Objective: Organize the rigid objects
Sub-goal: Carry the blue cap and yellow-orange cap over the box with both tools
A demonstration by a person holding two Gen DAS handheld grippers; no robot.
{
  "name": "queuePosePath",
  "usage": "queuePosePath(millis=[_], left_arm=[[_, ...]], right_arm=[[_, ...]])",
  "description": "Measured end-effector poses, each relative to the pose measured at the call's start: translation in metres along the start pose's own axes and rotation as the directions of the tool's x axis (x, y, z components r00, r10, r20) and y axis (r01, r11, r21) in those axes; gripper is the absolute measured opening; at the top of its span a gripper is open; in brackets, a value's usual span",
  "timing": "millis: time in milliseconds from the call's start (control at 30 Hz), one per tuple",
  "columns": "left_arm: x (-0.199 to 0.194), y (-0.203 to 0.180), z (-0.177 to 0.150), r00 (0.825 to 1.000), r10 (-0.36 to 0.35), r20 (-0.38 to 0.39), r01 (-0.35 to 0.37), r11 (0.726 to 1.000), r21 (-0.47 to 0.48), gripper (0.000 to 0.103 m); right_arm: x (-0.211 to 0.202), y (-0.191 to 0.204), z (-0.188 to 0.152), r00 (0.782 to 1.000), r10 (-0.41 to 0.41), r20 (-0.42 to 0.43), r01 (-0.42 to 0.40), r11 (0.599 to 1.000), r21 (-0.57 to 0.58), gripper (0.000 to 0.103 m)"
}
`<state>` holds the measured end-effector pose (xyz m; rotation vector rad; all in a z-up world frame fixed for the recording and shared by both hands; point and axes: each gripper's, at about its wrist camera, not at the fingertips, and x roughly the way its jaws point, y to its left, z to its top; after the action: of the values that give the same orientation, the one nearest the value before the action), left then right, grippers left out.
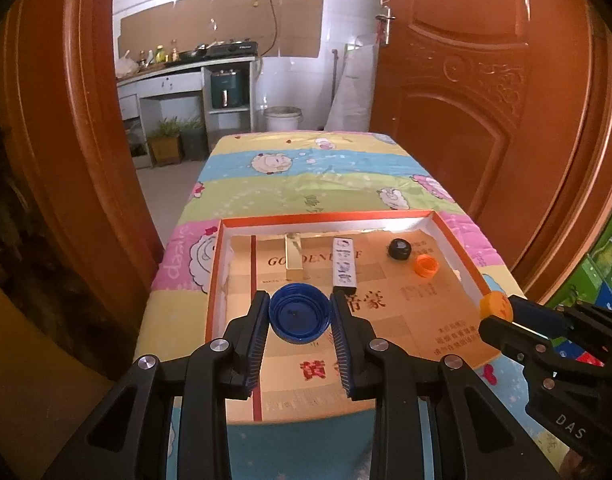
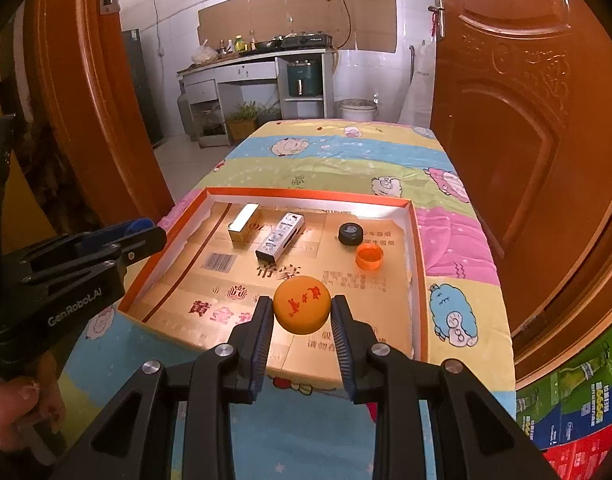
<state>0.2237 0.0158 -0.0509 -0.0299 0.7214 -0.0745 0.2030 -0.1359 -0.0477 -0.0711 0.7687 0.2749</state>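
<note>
My left gripper (image 1: 299, 316) is shut on a blue bottle cap (image 1: 299, 314), held open side up above the near left of a shallow cardboard box lid (image 1: 462, 256). My right gripper (image 2: 302, 312) is shut on an orange cap with red print (image 2: 302, 309), held over the lid's near middle. In the left wrist view the right gripper (image 1: 492, 312) comes in from the right with the orange cap (image 1: 493, 307). Inside the lid lie a gold bar-shaped box (image 2: 243, 226), a white printed box (image 2: 279, 235), a black cap (image 2: 350, 233) and a small orange cap (image 2: 369, 257).
The lid sits on a table with a colourful cartoon cloth (image 2: 346, 152). Wooden door leaves (image 2: 526, 128) stand close on both sides. A kitchen counter (image 2: 245, 68) is beyond the table. Printed cartons (image 2: 578, 400) are at lower right.
</note>
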Motion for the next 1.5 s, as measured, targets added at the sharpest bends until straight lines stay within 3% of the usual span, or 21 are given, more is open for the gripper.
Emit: queuePosePath(millis=[667, 1100, 1500], left_arm=[[0.044, 0.027, 0.026, 0.998, 0.043, -0.038, -0.045, 0.998, -0.048, 0.031], [0.096, 0.047, 0.04, 0.991, 0.039, -0.13, -0.048, 0.996, -0.069, 0.031], [0.134, 0.054, 0.049, 0.982, 0.052, -0.179, -0.065, 0.996, -0.068, 0.031]], right_arm=[[0.042, -0.011, 0.037, 1.0, -0.01, -0.019, 0.009, 1.0, -0.024, 0.03], [0.086, -0.024, 0.054, 0.995, 0.039, -0.094, -0.037, 0.999, 0.016, 0.03], [0.121, -0.021, 0.061, 0.99, 0.022, -0.14, -0.022, 1.0, -0.001, 0.03]])
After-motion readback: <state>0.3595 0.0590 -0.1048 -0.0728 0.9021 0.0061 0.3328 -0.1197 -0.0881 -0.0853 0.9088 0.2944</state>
